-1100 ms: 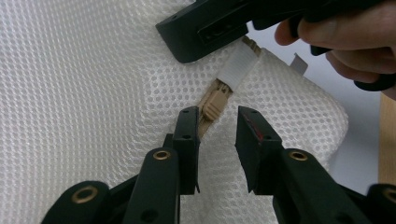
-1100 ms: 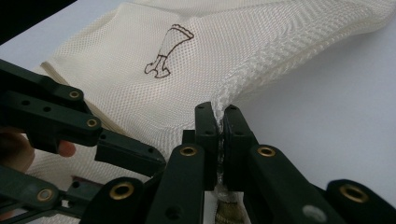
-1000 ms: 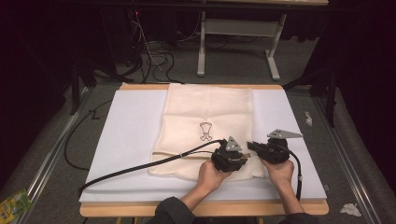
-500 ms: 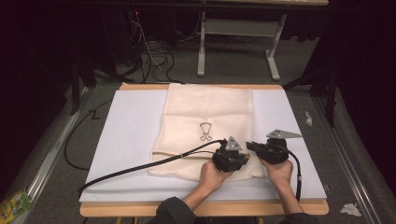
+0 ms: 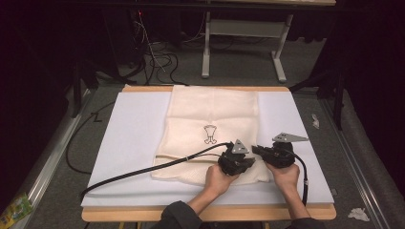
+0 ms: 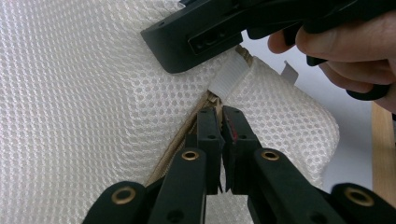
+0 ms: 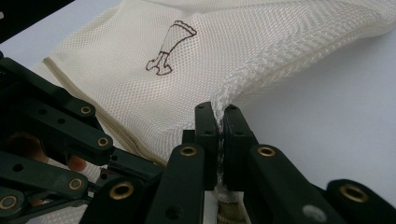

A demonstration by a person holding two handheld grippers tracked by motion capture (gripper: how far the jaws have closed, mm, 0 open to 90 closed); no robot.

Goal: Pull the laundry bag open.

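Mesh bag (image 5: pixel 212 129): cream net cloth lying flat on the white sheet (image 5: pixel 129 143) that covers the table, reaching from the far edge toward the person; a small dark printed figure (image 5: pixel 209 134) sits near its middle.
Bag's near right corner: both grippers meet here, close together, with the net bunched up between them.
Left gripper (image 6: pixel 220 122): jaws have just been closing and now stand pressed together on the tan zip edge (image 6: pixel 180 140) of the bag, just below a white ribbed tab (image 6: pixel 229 74).
Right gripper (image 7: pixel 220 122): jaws pressed together, pinching the bag's thick side seam, which runs up out of the pads.
Hands: the left hand (image 5: pixel 217 180) and right hand (image 5: pixel 285 175) come in from the near edge, each wrapped around its tool.
In the way: in the left gripper view the body of the right gripper and the fingers (image 6: pixel 345 42) holding it hang over the corner, hiding the cloth behind them; in the right gripper view the left gripper's black links crowd the left side.
Cable (image 5: pixel 143 171): black, trailing from the left gripper across the bag and sheet to the table's near left corner.
Table edge (image 5: pixel 129 214): bare wood strip along the near side.
Around: grey carpet, a white frame with legs (image 5: pixel 243 43) beyond the table, tangled wires (image 5: pixel 157 59) on the floor, crumpled paper (image 5: pixel 358 213) at near right, a green packet (image 5: pixel 14 210) at near left.
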